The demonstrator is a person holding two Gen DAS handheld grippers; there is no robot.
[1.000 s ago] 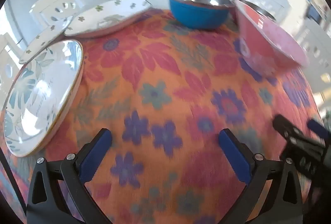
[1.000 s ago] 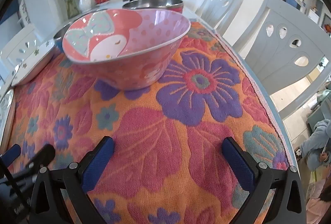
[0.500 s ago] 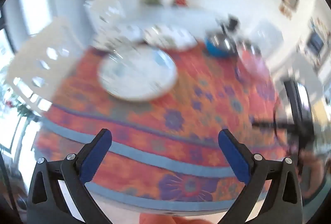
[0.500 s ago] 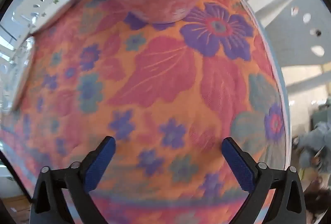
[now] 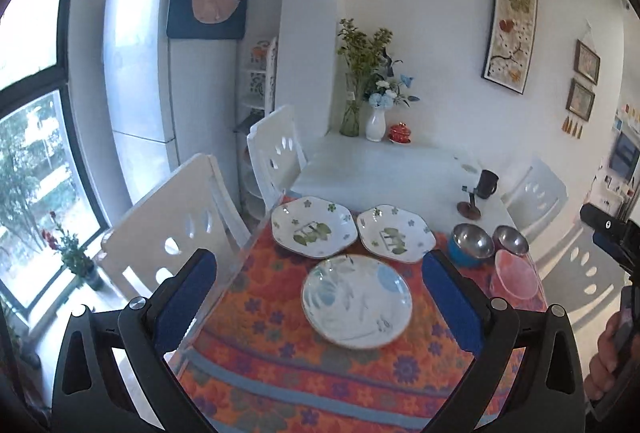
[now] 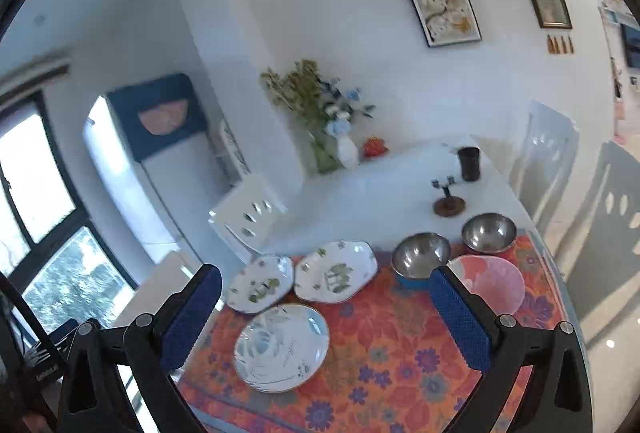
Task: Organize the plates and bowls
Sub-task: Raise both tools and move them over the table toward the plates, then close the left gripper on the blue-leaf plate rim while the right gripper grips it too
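Observation:
On the orange floral tablecloth [image 5: 280, 349] lie a round blue-leaf plate [image 5: 357, 301] [image 6: 281, 346] and, behind it, two white octagonal plates [image 5: 314, 226] [image 5: 396, 233] [image 6: 259, 283] [image 6: 336, 271]. To their right stand a blue steel-lined bowl [image 5: 471, 245] [image 6: 420, 259], a second steel bowl [image 5: 510, 239] [image 6: 489, 232] and a pink bowl [image 5: 515, 279] [image 6: 490, 283]. My left gripper [image 5: 320, 307] and right gripper [image 6: 326, 317] are both open and empty, held high above the table's near end. The right gripper's body [image 5: 612, 237] shows at the left wrist view's right edge.
White chairs [image 5: 176, 245] [image 5: 276, 153] stand along the table's left side, others [image 6: 548, 161] on the right. At the far end are flower vases [image 5: 374, 123], a red pot [image 5: 400, 133], a dark mug [image 5: 487, 184] and a small stand [image 5: 469, 207]. A fridge [image 5: 160, 73] is beside the window.
Both grippers have pulled up and back from just above the cloth near the pink bowl to a high view of the whole table. Both stayed open.

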